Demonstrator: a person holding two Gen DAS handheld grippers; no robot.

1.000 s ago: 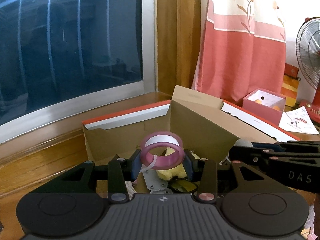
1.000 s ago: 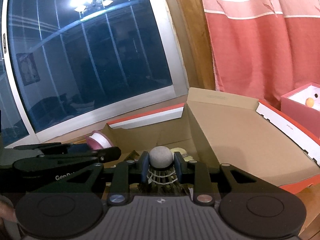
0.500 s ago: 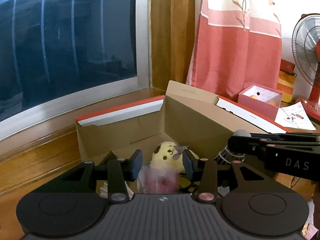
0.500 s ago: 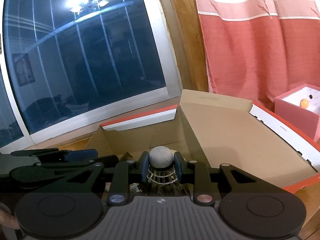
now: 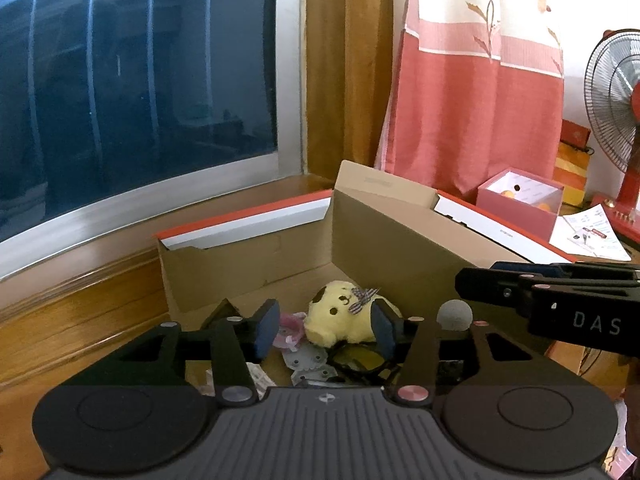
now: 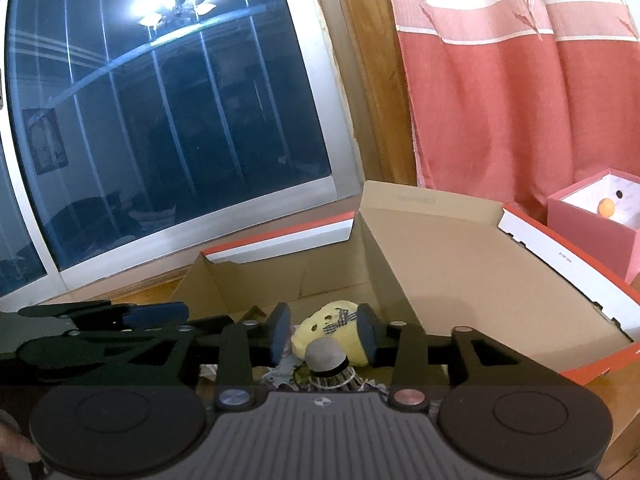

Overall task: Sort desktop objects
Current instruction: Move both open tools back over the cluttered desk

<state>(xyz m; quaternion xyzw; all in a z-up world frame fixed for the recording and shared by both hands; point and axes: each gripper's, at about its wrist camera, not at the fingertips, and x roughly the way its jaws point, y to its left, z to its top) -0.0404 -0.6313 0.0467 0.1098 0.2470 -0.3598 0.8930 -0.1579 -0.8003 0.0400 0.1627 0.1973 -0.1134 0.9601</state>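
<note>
Dominating the middle of both views: an open cardboard box [image 5: 380, 236] with red-and-white edging, its flap [image 6: 460, 268] laid out toward the right of the frame. Behind it, upper left, a dark window [image 6: 168, 120]; upper right, a red and cream curtain [image 5: 476, 92]. Far right of the left wrist view: a fan [image 5: 616, 104] and a pink box [image 5: 520, 204].

Lower centre of the left wrist view: left gripper [image 5: 326, 330], jaws apart and opening, clamped on nothing, poised over the box floor. Framed between the pads but lower down, not touched: a yellow plush toy [image 5: 340, 316]. Beside it, a pink tape roll [image 5: 290, 330] lying in the box just by the left pad, partly hidden, so hard to say how it lies. Under these, grey flat parts [image 5: 308, 362] and yellow-lensed glasses [image 5: 360, 358].

Lower centre of the right wrist view: right gripper [image 6: 323, 334], jaws parted and opening. Between and below the pads, a shuttlecock [image 6: 326, 364], grey cork up, feathers down, clear of both pads and no longer gripped, seemingly dropping or resting among the clutter in the box.
</note>
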